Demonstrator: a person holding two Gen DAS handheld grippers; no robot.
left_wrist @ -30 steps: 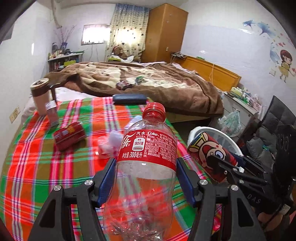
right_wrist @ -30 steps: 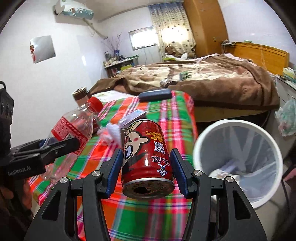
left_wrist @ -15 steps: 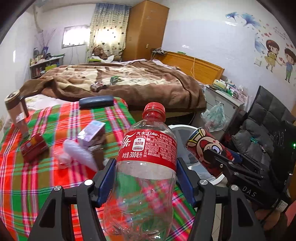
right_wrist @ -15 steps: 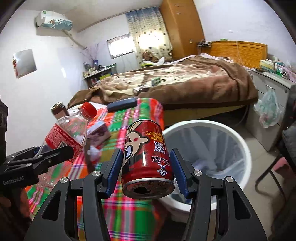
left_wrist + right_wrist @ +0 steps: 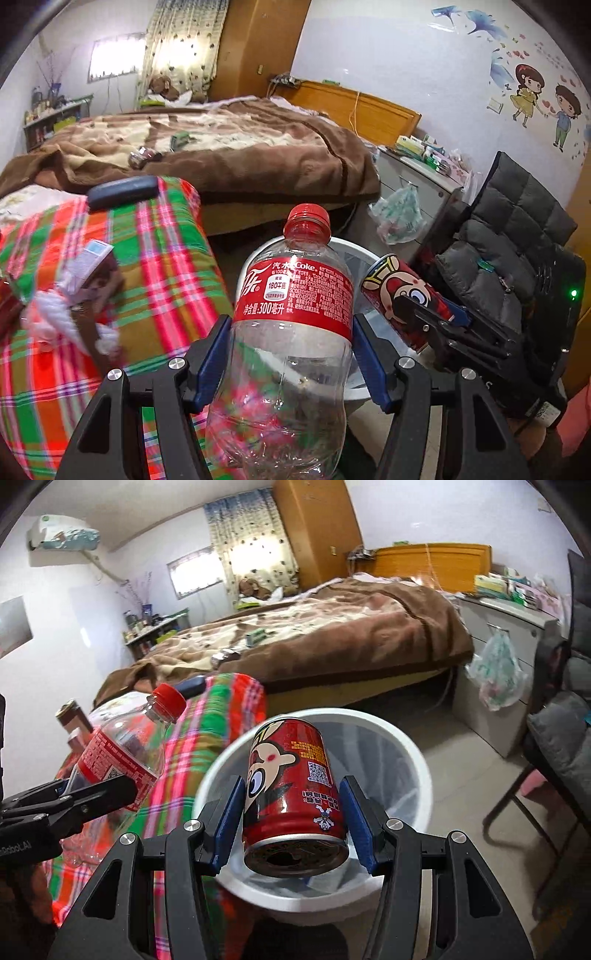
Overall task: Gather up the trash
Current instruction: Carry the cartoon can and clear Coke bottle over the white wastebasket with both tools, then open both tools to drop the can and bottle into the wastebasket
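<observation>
The left gripper point(image 5: 291, 363) is clamped on an empty Coke bottle point(image 5: 291, 332), cap pointing away from the jaws. The right gripper point(image 5: 293, 821) grips a red cartoon can point(image 5: 291, 794), its opened end toward the camera. The white trash bin point(image 5: 413, 753) lies directly beyond the can, so I judge the can is placed for dropping; the bottle's bin point(image 5: 347, 251) sits behind it.

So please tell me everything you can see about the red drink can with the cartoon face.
The red metal drink can with a cartoon face is clamped between the blue pads of the right gripper. It is held tilted with its opened end toward the camera, showing a dark drinking hole. A QR code and small print mark its side. It hangs above the round white bin with a clear liner, touching only the pads.
</observation>
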